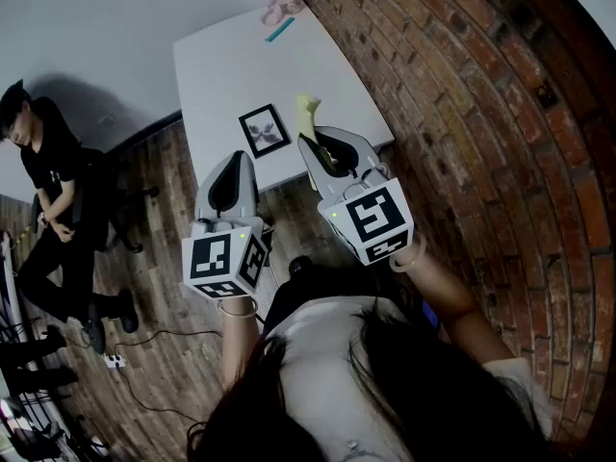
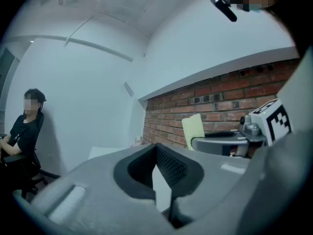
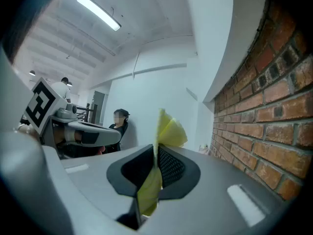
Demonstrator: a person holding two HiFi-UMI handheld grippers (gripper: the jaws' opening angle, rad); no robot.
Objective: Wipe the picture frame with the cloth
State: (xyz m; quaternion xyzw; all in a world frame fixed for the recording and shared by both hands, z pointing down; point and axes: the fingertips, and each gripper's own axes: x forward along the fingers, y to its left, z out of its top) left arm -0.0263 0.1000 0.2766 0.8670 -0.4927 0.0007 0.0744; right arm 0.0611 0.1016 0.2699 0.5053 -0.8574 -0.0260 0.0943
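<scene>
Two grippers are raised short of the near edge of the white table [image 1: 226,56]. The right gripper [image 1: 308,142] is clamped on the yellow cloth [image 1: 306,112], which stands up past its jaw tips and hangs below them in the right gripper view. The left gripper [image 1: 235,156] has its jaws together at the tips, with nothing between them. The picture frame [image 1: 265,129] lies flat near the near edge of the table. In the head view it is at about 10 o'clock from the right gripper and about 1 o'clock from the left gripper, apart from both. Its long axis appears to run from 11 to 5 o'clock. The cloth-bearing right gripper looks slightly nearer, so the coming move is judged to be a short advance toward 10 o'clock and down. No container can be identified. A small pink object [image 1: 282,4] at the far end is too small to read.
</scene>
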